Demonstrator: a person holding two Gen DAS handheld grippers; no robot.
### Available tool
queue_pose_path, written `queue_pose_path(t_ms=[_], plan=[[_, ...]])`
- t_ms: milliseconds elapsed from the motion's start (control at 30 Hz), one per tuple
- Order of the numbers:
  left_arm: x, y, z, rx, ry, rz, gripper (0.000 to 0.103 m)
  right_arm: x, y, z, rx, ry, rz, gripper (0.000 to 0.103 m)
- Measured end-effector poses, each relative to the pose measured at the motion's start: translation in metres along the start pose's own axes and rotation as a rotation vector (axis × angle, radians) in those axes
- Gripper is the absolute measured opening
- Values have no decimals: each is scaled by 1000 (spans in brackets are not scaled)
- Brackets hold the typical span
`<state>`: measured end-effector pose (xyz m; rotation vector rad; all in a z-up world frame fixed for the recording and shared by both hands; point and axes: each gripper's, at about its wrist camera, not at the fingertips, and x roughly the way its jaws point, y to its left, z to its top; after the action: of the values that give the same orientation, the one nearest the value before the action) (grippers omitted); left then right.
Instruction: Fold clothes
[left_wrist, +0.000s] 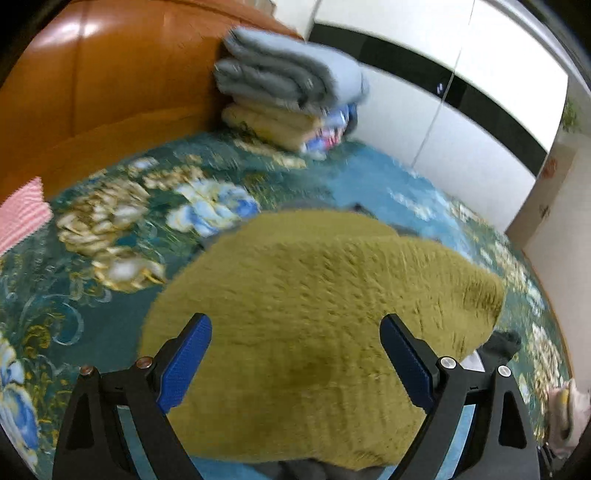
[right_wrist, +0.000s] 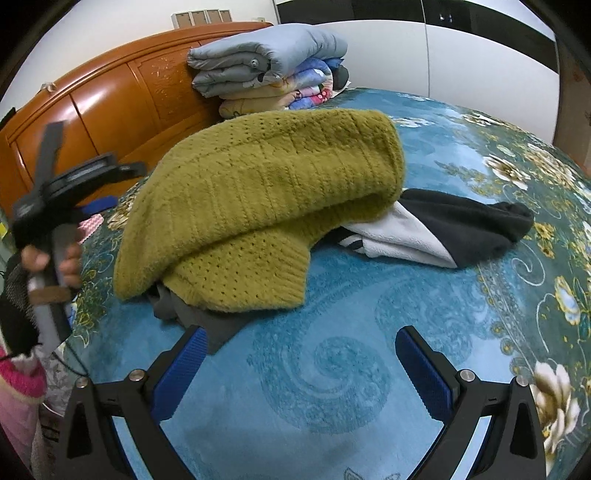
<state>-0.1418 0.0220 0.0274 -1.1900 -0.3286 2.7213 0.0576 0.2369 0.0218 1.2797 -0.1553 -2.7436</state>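
An olive-green knit sweater lies bunched on top of a pile of clothes on the bed; it fills the left wrist view. Under it lie a grey garment and a black-and-white garment. My left gripper is open, its blue fingers spread over the sweater's near part. From the right wrist view the left gripper body is at the pile's left side. My right gripper is open and empty above the bedspread, in front of the pile.
The bed has a teal floral bedspread and an orange wooden headboard. A stack of folded quilts stands at the head. A pink striped cloth lies at the left. White wardrobe doors stand beyond the bed.
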Motion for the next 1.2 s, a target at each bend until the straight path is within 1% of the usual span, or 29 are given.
queue_pose_path(t_ms=[67, 100, 200, 267, 300, 333, 400, 467, 500, 633, 733, 800, 833, 933, 967, 1067, 1167, 1200], plan=[[18, -10, -1, 5, 63, 17, 84, -3, -2, -4, 1, 1, -3, 103], [20, -10, -3, -2, 73, 20, 82, -5, -4, -6, -1, 1, -7, 103], [17, -11, -9, -44, 73, 6, 73, -10, -10, -11, 6, 1, -12, 103], [13, -14, -12, -52, 81, 2, 64, -13, -14, -14, 21, -1, -9, 103], [12, -17, -12, -41, 79, 8, 50, -15, -15, -15, 28, -2, -7, 103], [10, -21, -12, -30, 76, 13, 30, -17, -17, -17, 35, -5, -4, 103], [6, -29, -11, -5, 69, 28, 8, -23, -20, -19, 46, -15, 0, 103], [1, -38, -13, 34, 53, 61, 6, -30, -24, -23, 58, -26, 4, 103], [-2, -39, -13, 38, 46, 64, 5, -33, -26, -24, 64, -32, 6, 103], [-34, -52, -17, 72, -27, 39, 4, -52, -41, -31, 105, -70, 5, 103], [-66, -76, -25, 131, -67, -45, 4, -67, -57, -40, 160, -99, 1, 103], [-95, -102, -35, 204, -110, -143, 4, -77, -71, -46, 206, -115, -2, 103], [-104, -112, -39, 229, -120, -180, 4, -81, -77, -50, 228, -123, -3, 103], [-134, -150, -56, 303, -132, -329, 4, -97, -99, -62, 294, -150, -11, 103], [-142, -164, -63, 327, -129, -368, 4, -103, -105, -66, 308, -160, -12, 103], [-162, -203, -86, 412, -118, -452, 4, -123, -122, -81, 344, -195, -27, 103], [-175, -238, -109, 475, -71, -547, 4, -144, -142, -99, 394, -227, -53, 103], [-180, -251, -117, 502, -61, -586, 0, -151, -149, -105, 412, -236, -61, 103]])
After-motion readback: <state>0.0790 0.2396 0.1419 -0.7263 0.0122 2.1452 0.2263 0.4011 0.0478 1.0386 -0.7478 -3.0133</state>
